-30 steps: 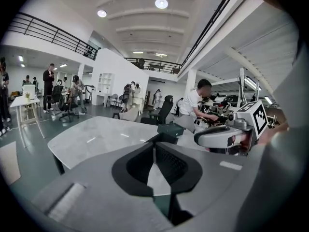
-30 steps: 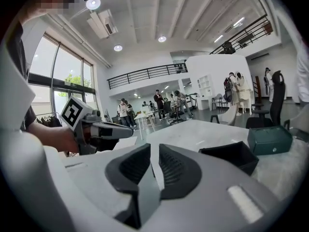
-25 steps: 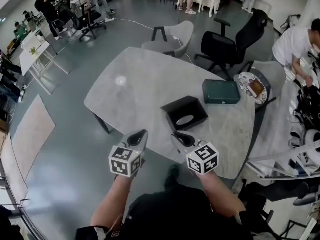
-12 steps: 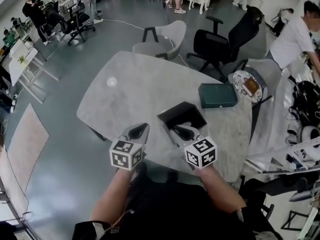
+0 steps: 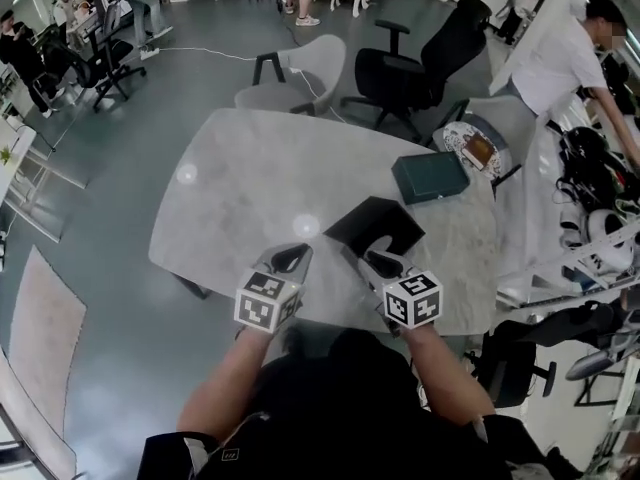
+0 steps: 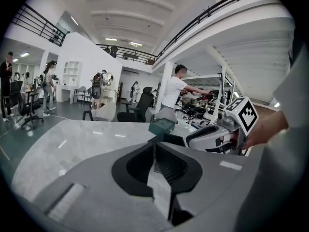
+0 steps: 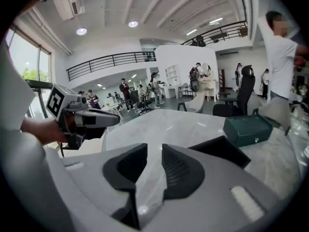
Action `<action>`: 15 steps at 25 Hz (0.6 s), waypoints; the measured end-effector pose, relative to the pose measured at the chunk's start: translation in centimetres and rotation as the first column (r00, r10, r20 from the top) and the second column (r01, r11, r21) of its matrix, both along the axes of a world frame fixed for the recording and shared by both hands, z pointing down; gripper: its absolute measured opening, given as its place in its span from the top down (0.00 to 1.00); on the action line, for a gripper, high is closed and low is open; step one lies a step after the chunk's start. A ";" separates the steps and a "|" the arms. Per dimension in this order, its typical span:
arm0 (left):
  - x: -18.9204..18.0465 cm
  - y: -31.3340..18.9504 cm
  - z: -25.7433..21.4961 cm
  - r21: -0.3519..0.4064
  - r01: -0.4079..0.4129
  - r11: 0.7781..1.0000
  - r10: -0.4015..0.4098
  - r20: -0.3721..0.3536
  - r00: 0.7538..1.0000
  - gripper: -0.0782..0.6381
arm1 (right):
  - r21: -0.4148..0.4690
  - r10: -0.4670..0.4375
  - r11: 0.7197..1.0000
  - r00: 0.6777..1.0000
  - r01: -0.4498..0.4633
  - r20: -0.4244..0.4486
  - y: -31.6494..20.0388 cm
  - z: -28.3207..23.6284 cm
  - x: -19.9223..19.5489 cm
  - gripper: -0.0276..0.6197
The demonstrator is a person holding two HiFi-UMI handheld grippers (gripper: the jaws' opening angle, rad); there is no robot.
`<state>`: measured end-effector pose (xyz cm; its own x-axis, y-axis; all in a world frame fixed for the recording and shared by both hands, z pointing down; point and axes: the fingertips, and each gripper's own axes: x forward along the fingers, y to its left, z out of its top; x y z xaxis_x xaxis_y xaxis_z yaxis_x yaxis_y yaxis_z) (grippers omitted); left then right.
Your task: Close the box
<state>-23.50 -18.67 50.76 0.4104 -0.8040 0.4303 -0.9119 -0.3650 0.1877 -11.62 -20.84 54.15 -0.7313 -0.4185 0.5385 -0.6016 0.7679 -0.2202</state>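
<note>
An open black box [image 5: 375,228] sits on the grey marble table [image 5: 240,188], with a dark green box [image 5: 430,176] just beyond it to the right. My right gripper [image 5: 379,259] is at the black box's near edge; its jaws have just been opening and stand open with nothing between them. My left gripper [image 5: 291,257] is shut and empty, over the table to the left of the box. In the right gripper view the black box [image 7: 225,151] and the green box [image 7: 247,128] lie right of the jaws. In the left gripper view the black box [image 6: 170,139] shows just behind the closed jaws.
A grey chair [image 5: 300,68] and a black office chair [image 5: 420,63] stand at the table's far side. A small round table [image 5: 470,148] with a plate is at the right, near a person in white [image 5: 560,58]. The table's near edge runs under my grippers.
Both grippers have moved forward over the table's near edge, closer to the black box. The right jaws have opened wider. The left jaws stay shut.
</note>
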 end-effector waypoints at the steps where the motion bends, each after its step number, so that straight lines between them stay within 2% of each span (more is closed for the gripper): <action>1: -0.2 0.1 0.6 -0.006 -0.012 1.000 0.012 -0.010 1.000 0.86 | -0.011 0.032 0.999 0.999 -0.032 -0.009 0.3 0.6 0.3 0.80; 6: -0.3 -1.4 2.8 -0.041 -0.045 0.998 0.044 -0.024 0.999 0.86 | -0.054 0.108 0.992 0.994 -0.110 -0.032 -0.8 3.0 1.2 0.80; 9: 0.5 -3.0 3.8 -0.058 -0.096 0.994 0.095 -0.021 0.995 0.85 | -0.067 0.138 0.988 0.990 -0.140 -0.033 -1.5 3.6 1.4 0.80; 15: 2.5 -5.8 8.1 -0.091 -0.162 0.983 0.163 0.004 0.987 0.85 | -0.088 0.134 0.987 0.990 -0.136 -0.033 -3.7 6.2 1.3 0.80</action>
<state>-20.95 -24.48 58.87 0.5267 -0.6846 0.5038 -0.8443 -0.4904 0.2162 -10.31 -24.52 60.33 -0.6560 -0.4611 0.5975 -0.7050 0.6571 -0.2669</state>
